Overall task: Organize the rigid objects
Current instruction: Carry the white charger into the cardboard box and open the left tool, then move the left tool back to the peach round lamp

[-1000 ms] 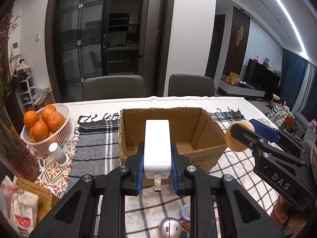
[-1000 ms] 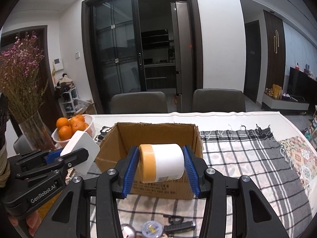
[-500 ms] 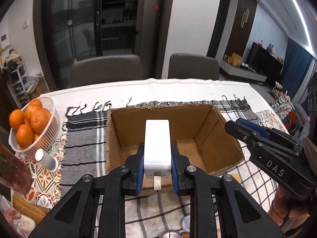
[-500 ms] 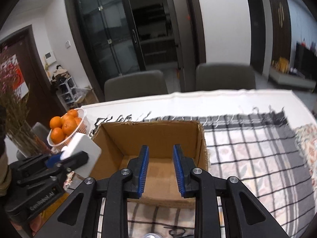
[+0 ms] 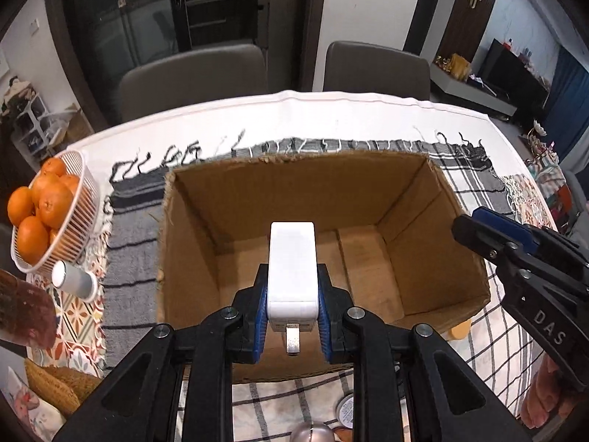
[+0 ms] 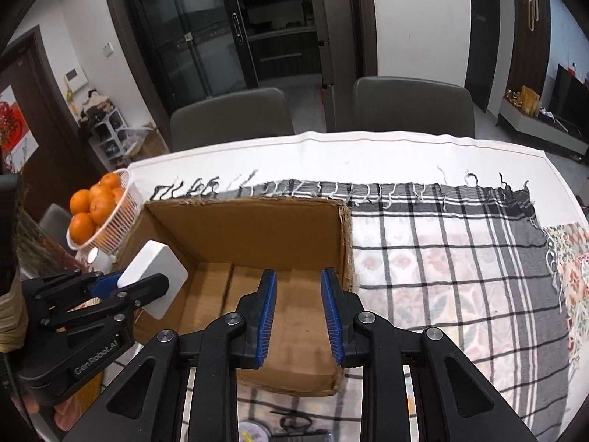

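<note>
Left gripper [image 5: 293, 309]: jaws closed on a white charger block [image 5: 293, 265], held upright, its metal prong [image 5: 293, 339] pointing back toward the camera. The block hangs over the open cardboard box [image 5: 257, 202], above the near part of the box floor; contact with the floor cannot be determined.

Right gripper [image 6: 299, 311]: jaws parted, nothing between the blue pads [image 6: 265, 313]. It is positioned over the right half of the same box, above its near wall. In the left wrist view it appears to the right of the box, its tips over the right wall.

Outside the box, just past its near right corner, a yellow-capped item [image 5: 458, 328] is partly visible on the checked cloth [image 6: 460, 258]; most of it is hidden by the box wall.

Surroundings: left of the left gripper, a white basket of oranges [image 5: 48, 217] and, nearer, a small white cylinder [image 5: 71, 280] lying on its side. Below the left gripper, a round tin [image 5: 344, 410] and a metallic rounded item [image 5: 313, 432], both partly hidden by the fingers. Two grey chairs [image 6: 412, 107] stand beyond the far edge of the table.
</note>
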